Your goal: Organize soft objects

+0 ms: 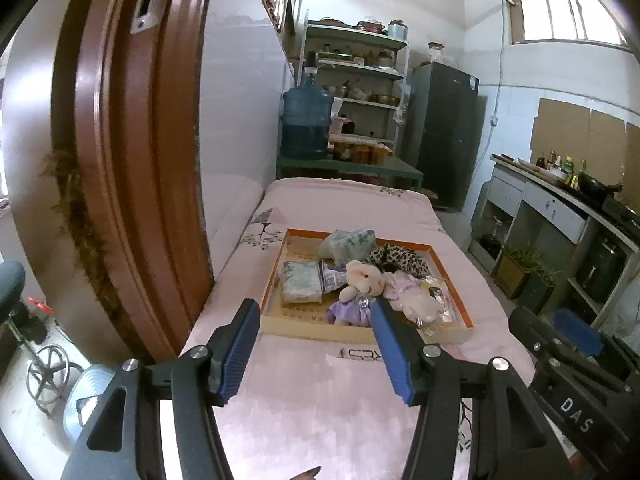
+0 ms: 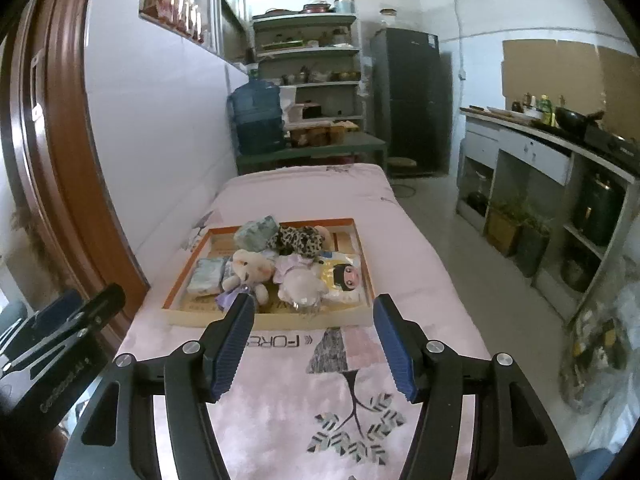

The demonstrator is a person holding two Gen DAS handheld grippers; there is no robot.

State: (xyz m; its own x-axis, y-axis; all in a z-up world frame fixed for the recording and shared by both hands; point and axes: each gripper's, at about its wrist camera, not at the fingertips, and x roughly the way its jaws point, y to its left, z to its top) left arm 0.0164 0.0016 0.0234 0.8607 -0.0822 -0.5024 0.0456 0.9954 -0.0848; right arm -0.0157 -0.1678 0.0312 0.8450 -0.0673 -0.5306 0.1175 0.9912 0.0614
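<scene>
An orange-rimmed shallow box (image 1: 276, 270) (image 2: 180, 282) sits on a pink-covered table (image 1: 320, 392) (image 2: 280, 392). In it lie a cream teddy in a purple dress (image 1: 360, 280) (image 2: 248, 270), a pink-dressed plush (image 1: 412, 294) (image 2: 298, 280), a leopard-print cloth (image 1: 400, 258) (image 2: 300, 238), two tissue packs (image 1: 300, 282) (image 2: 206, 276) and a doll-printed packet (image 2: 344, 276). My left gripper (image 1: 316, 316) is open and empty, just short of the box's near edge. My right gripper (image 2: 314, 312) is open and empty, also near that edge. Each gripper shows at the other view's edge.
A brown door frame (image 1: 132, 160) stands close on the left. Behind the table are a water jug (image 1: 306, 122), shelves (image 1: 360, 80) and a dark fridge (image 1: 444, 132). A kitchen counter (image 2: 560, 148) with pots runs along the right.
</scene>
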